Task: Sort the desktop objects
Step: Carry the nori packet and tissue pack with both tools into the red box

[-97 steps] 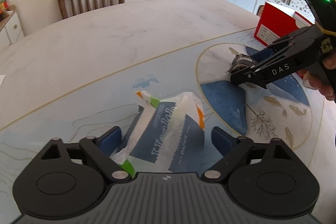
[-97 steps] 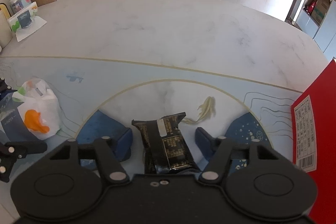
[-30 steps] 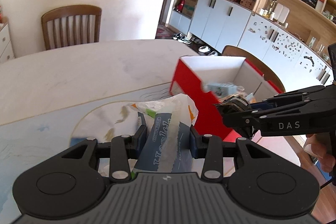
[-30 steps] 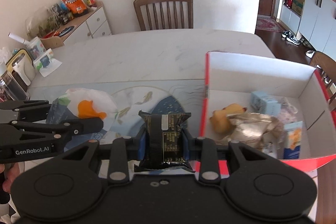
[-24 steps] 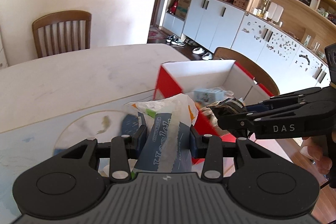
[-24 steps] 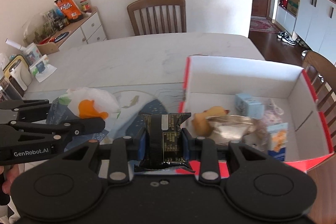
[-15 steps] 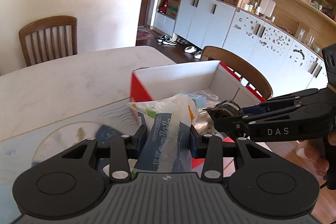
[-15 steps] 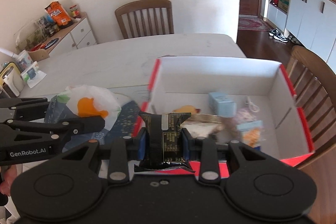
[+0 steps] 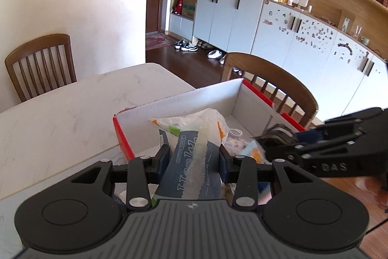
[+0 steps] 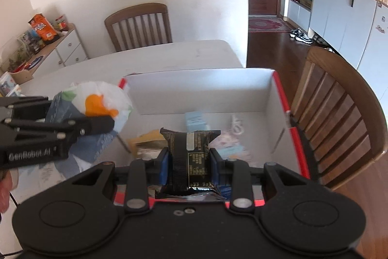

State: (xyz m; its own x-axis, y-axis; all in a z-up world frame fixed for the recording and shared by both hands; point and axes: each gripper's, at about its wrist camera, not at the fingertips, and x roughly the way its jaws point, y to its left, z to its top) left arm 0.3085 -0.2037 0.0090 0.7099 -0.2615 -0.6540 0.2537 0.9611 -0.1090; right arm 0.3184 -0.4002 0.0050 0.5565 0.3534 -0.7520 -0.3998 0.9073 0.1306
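So the left gripper (image 9: 193, 155) has its blue pads squeezed in on a tissue pack (image 9: 191, 162), the soft kind in a blue-and-white plastic wrapper with green and orange bits at the top. The pack sticks up between the jaws and it's hanging in the air over the near-left corner of the red box (image 9: 122, 136). From the right wrist view you can see the same pack (image 10: 97, 103) off to the left, just past the box's left wall.

The right gripper (image 10: 188, 162) is clamped down on a black snack packet (image 10: 188, 157) with small gold print and a pale strip down the middle. It's held up over the near edge of the box (image 10: 282, 94), so above the inside, not touching the bottom.

The box is white inside with red outer walls and sits at the right edge of the marble table (image 10: 169, 52). Already lying in it: a light blue carton (image 10: 195, 120), a yellowish packet (image 10: 145, 141), something white and cord-like (image 10: 236, 124) near the far right corner, plus a pale patterned pack (image 10: 230, 145).

A wooden chair (image 10: 339, 118) stands right against the box's right side, another chair (image 10: 138, 26) at the table's far edge.
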